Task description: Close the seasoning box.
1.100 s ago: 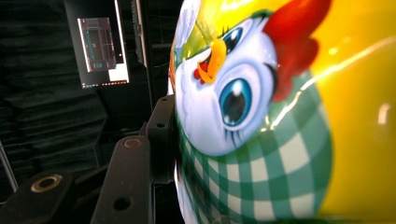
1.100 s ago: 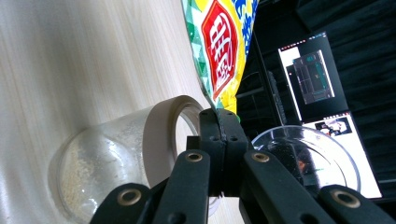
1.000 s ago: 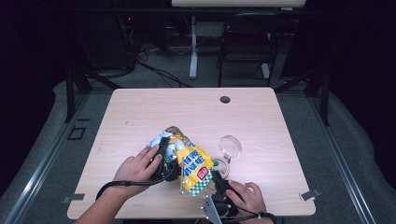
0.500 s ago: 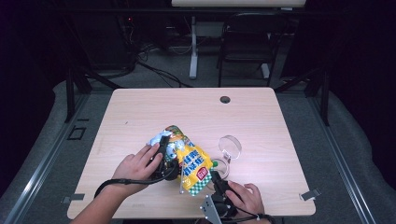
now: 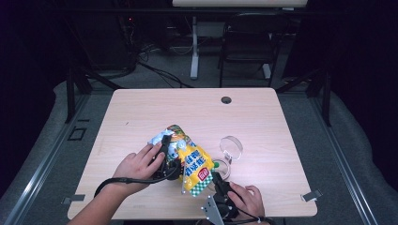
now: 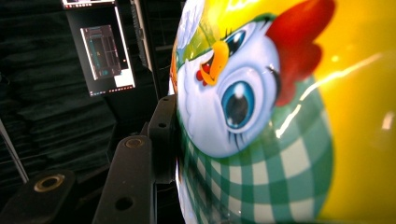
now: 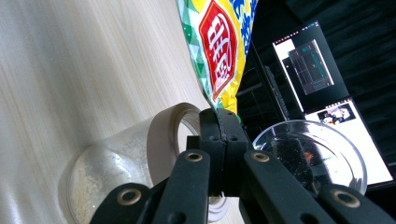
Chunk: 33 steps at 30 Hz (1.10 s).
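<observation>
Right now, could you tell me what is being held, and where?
Yellow snack bag: left hand-held gripper clamps its body; right hand-held gripper pinches its lower corner.

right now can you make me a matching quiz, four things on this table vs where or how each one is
Things:
1. snack bag
2. right gripper
3. clear lid
4. glass jar

States:
a. lies on its side, mouth open
b. held up between both grippers
c. lies on the table right of the bag
d. pinches the bag's bottom corner

Pairs: 1-b, 2-d, 3-c, 4-a
</observation>
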Each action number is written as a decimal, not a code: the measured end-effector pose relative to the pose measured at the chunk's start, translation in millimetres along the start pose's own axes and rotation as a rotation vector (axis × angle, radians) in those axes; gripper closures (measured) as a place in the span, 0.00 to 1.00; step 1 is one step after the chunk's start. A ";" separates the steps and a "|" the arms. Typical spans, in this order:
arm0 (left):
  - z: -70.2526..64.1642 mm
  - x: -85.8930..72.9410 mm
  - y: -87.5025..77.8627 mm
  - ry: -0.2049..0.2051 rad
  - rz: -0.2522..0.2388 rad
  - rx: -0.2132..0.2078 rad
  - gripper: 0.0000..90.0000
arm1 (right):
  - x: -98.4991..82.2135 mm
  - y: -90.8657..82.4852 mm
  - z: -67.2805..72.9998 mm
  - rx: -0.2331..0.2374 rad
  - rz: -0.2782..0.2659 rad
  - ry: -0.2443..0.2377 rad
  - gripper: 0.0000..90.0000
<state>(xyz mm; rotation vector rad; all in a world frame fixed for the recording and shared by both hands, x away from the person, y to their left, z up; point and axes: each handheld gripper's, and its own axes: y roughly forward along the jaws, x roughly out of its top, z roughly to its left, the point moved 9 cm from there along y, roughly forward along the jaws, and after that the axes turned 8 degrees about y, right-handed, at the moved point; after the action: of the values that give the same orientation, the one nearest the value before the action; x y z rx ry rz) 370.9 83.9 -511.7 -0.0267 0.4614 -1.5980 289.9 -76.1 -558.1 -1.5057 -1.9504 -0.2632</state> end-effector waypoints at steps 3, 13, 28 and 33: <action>1.1 0.8 -0.3 0.012 0.002 0.001 0.65 | -0.8 -0.3 -0.3 0.000 0.005 0.008 1.00; 6.5 2.1 -3.3 0.056 0.017 0.021 0.65 | -1.7 0.9 1.4 0.002 -0.001 0.020 1.00; 14.3 4.9 -5.8 0.081 0.022 0.034 0.66 | -2.8 -0.4 0.8 -0.010 0.007 0.048 1.00; 16.9 5.1 -6.9 0.091 0.020 0.037 0.68 | -2.2 -0.7 2.8 -0.005 0.011 0.052 1.00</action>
<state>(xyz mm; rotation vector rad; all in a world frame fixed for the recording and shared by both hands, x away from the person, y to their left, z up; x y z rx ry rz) 368.8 74.4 -495.5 0.0786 0.5013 -1.5925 288.5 -76.5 -561.5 -1.4971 -1.9016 -0.2999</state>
